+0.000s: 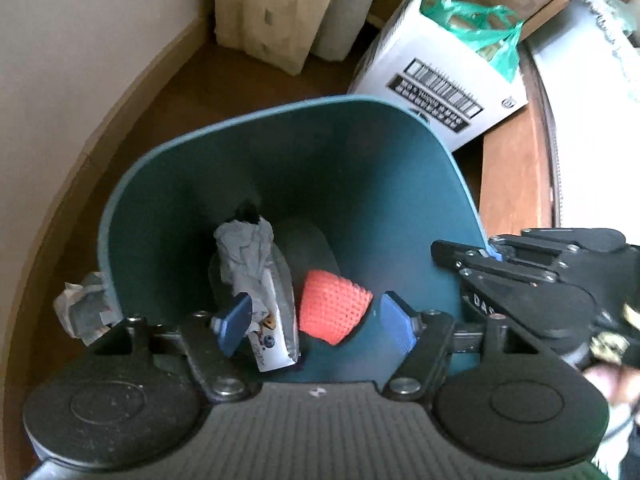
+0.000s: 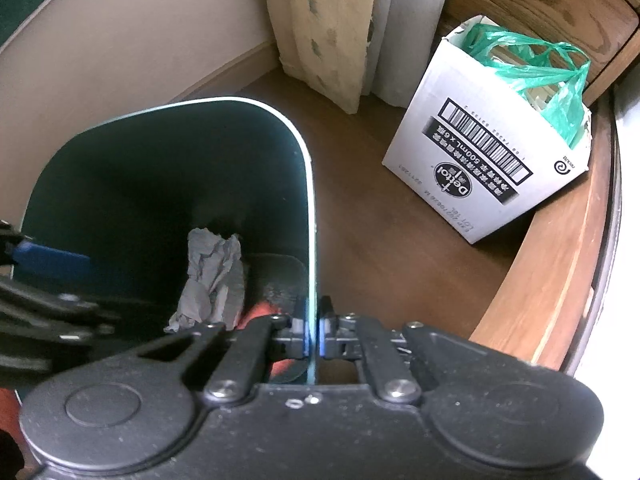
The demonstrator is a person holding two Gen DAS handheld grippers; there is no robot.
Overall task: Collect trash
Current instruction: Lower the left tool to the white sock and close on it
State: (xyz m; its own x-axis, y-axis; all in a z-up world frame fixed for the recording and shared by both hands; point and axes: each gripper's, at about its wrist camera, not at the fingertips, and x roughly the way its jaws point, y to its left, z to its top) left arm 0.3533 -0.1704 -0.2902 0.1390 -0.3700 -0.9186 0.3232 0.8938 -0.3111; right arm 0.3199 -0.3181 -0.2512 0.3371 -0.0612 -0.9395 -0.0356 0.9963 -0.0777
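A teal trash bin (image 1: 360,168) stands on the wood floor. Inside lie crumpled grey paper (image 1: 244,248), a white wrapper (image 1: 276,328) and an orange mesh piece (image 1: 334,306). My left gripper (image 1: 316,320) is open over the bin's mouth, empty. Another crumpled grey paper (image 1: 82,306) lies outside the bin at its left. My right gripper (image 2: 314,334) is shut on the bin's right rim (image 2: 310,208), one finger inside and one outside; it shows in the left wrist view (image 1: 520,268). The grey paper (image 2: 214,276) also shows in the right wrist view.
A white cardboard box (image 2: 488,160) with a green plastic bag (image 2: 532,68) stands right of the bin. Curtains (image 2: 332,24) hang in the corner by the beige wall. A curved wooden furniture edge (image 2: 560,272) runs at right.
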